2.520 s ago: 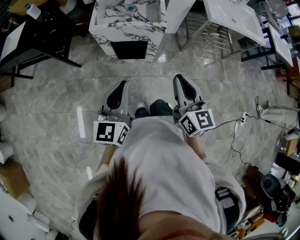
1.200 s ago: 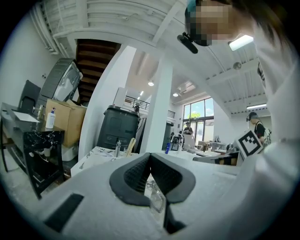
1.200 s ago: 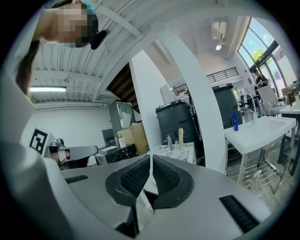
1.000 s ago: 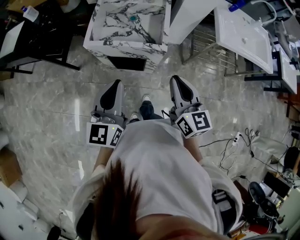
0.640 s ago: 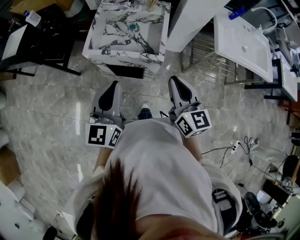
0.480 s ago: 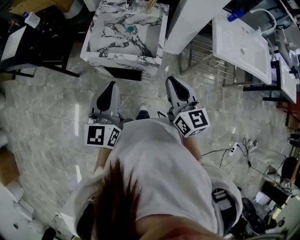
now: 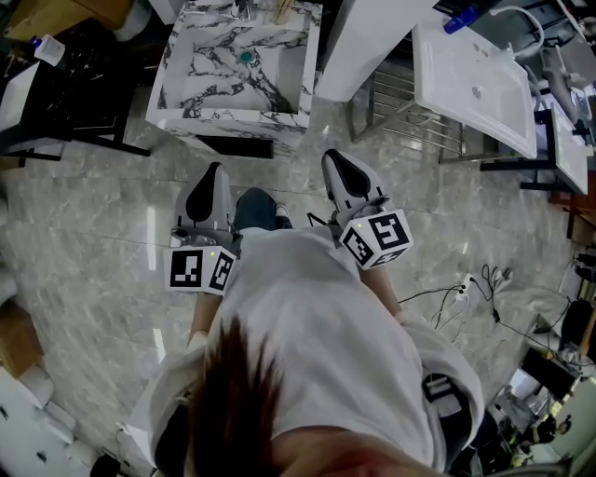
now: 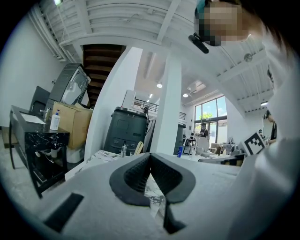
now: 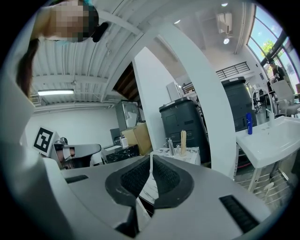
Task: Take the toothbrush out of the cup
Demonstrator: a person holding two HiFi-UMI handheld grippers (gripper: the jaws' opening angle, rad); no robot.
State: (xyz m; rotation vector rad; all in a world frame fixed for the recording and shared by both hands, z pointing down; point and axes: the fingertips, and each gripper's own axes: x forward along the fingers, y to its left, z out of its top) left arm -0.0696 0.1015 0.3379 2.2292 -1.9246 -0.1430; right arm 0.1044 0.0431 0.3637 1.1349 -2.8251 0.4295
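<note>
A pale, stick-like toothbrush (image 9: 183, 140) stands upright at the back of a marble sink vanity (image 7: 233, 117), next to a small tap. It shows as a tan sliver (image 7: 282, 10) in the head view and a tilted pale stick (image 8: 138, 147) in the left gripper view. Its cup is too small to make out. My left gripper (image 7: 216, 170) and right gripper (image 7: 329, 156) are held level at waist height, side by side, pointing at the vanity from a distance. Both the left gripper (image 8: 150, 155) and the right gripper (image 9: 151, 155) are shut with nothing between the jaws.
A white washbasin (image 7: 470, 70) on a metal frame stands to the right, with a blue bottle (image 9: 249, 123) on it. A black table (image 7: 56, 102) is at the left. Cables (image 7: 466, 284) lie on the marble floor at the right. A dark bin (image 8: 126, 131) stands behind the vanity.
The person has walked toward the marble vanity, so it now lies closer and fuller in view. Both grippers came forward with the body and stayed shut.
</note>
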